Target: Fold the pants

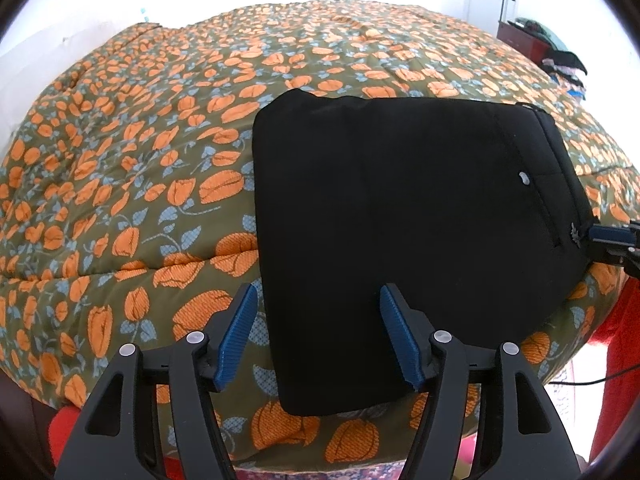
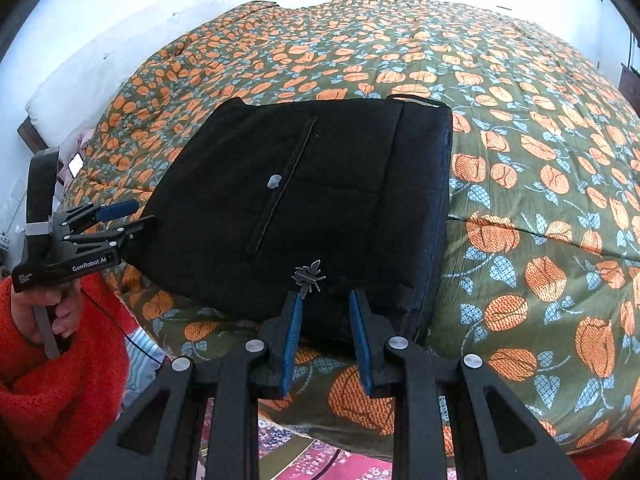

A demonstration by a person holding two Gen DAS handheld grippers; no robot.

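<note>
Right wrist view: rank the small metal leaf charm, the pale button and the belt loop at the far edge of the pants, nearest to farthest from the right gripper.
From the right gripper:
1. Metal leaf charm, just beyond the fingertips, on the near edge of the folded black pants.
2. Pale button, mid-pants beside the pocket slit.
3. Belt loop, at the far edge.

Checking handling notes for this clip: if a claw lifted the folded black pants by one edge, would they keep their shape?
Probably not. The black pants lie in soft stacked layers on the quilt, so a one-edge lift would likely let them droop and unfold. The fabric looks matte, so slipping seems unlikely. They look light; the metal zipper pull may dangle.
</note>
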